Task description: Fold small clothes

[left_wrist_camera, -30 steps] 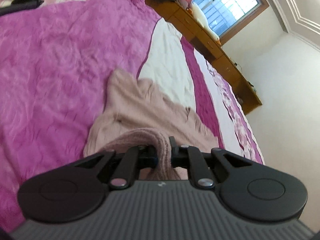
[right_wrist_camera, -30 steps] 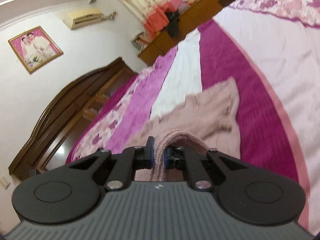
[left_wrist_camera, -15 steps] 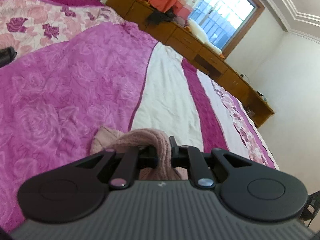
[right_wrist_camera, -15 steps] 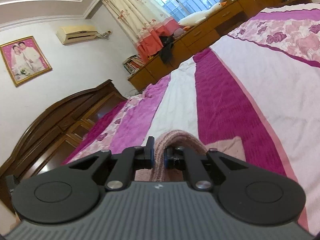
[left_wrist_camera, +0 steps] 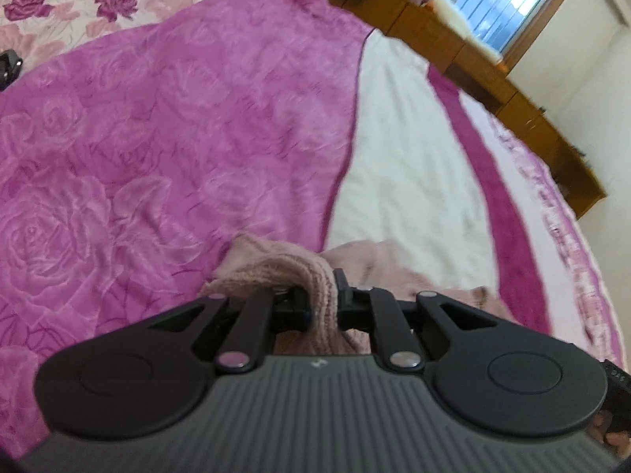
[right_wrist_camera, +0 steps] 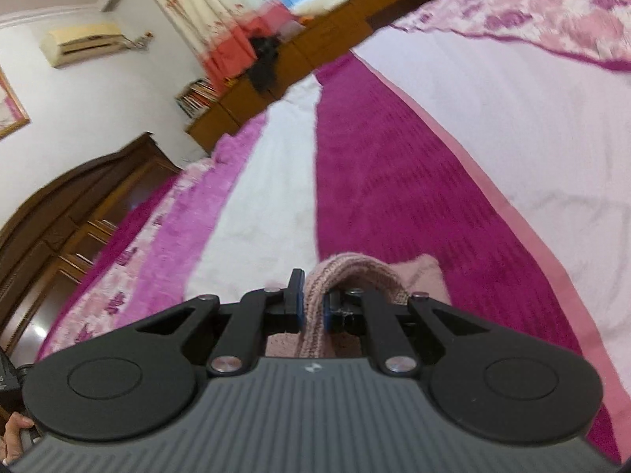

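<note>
A small pale pink knitted garment [left_wrist_camera: 276, 260] lies bunched just in front of both cameras on the bed. My left gripper [left_wrist_camera: 321, 299] is shut on a ribbed edge of it, the knit squeezed between the black jaws. My right gripper [right_wrist_camera: 313, 303] is shut on another ribbed edge of the pink garment [right_wrist_camera: 355, 268], which arches over its right jaw. Most of the garment is hidden under the gripper bodies. A corner of the cloth [right_wrist_camera: 422, 276] shows to the right on the dark magenta stripe.
The bed cover [left_wrist_camera: 157, 138] has pink rose, white and magenta stripes. A wooden cabinet row [left_wrist_camera: 512, 90] runs under the window along the far side. A dark wooden headboard [right_wrist_camera: 71, 205] stands at the left of the right wrist view. A person's fingers [right_wrist_camera: 14, 433] hold the handle.
Both grippers have carried the garment's edges forward over the rest of it. Far less of the spread pink cloth shows ahead now, and the views tilt down toward the bed.
</note>
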`<state>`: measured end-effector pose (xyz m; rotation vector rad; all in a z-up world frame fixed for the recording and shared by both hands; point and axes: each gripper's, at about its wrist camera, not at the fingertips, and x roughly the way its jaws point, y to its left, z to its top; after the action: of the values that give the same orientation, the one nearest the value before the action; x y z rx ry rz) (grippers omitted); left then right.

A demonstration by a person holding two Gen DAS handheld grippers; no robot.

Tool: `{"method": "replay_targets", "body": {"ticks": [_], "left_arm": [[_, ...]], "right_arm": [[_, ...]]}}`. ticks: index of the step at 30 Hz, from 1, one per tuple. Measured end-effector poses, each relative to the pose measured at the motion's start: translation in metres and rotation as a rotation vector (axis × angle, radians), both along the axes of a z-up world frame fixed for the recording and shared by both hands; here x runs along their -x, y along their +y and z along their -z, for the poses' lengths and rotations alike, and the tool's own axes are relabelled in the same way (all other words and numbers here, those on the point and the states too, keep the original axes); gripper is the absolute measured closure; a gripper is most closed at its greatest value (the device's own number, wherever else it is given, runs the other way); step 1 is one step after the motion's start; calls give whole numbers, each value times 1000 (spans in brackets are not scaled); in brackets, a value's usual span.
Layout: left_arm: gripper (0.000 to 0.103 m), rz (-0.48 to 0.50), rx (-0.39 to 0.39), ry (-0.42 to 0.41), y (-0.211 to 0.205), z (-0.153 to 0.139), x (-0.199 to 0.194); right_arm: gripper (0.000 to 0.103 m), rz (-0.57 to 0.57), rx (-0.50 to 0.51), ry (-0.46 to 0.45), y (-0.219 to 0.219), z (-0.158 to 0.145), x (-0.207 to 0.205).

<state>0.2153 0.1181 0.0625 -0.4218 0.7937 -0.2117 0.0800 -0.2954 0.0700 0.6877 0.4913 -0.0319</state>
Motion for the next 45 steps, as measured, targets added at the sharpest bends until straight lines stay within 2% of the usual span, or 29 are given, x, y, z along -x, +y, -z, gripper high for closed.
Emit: {"method": "replay_targets", "body": {"ticks": [6,12,14,18,20,21,22,29,36,40,45], "left_arm": [[89,11,-76,26,-7,15,-7],[88,5,-137,34,-18,11,-7],[88,2,-142,46,-19,9,-7],[84,-2,-145,66,-21,3,-3],[65,-5,-166,70,-23,-2,1],[61,1,-178,65,-24,-4,4],[58,10,-188,56,-26,-6,6],[58,58,-191,28,-31,-28,26],[57,167,-272,-94,-41,-62,61],[57,255,-297,-79,-55,-47,70],[57,322,-363,-19,-76,-2,59]], "right_arm": [[93,25,-19,70,-8,28,-11],[90,33,6,118,-1,36,-14],[82,35,19,124,2,34,-13],[59,46,50,119,6,25,-7],[51,48,58,111,6,19,-1],[50,49,66,105,7,17,1],[49,47,70,100,6,13,5],[49,27,93,84,10,-5,27],[49,-58,179,95,35,-18,53],[49,-167,288,154,63,-14,59],[49,-269,470,213,96,1,51]]}}
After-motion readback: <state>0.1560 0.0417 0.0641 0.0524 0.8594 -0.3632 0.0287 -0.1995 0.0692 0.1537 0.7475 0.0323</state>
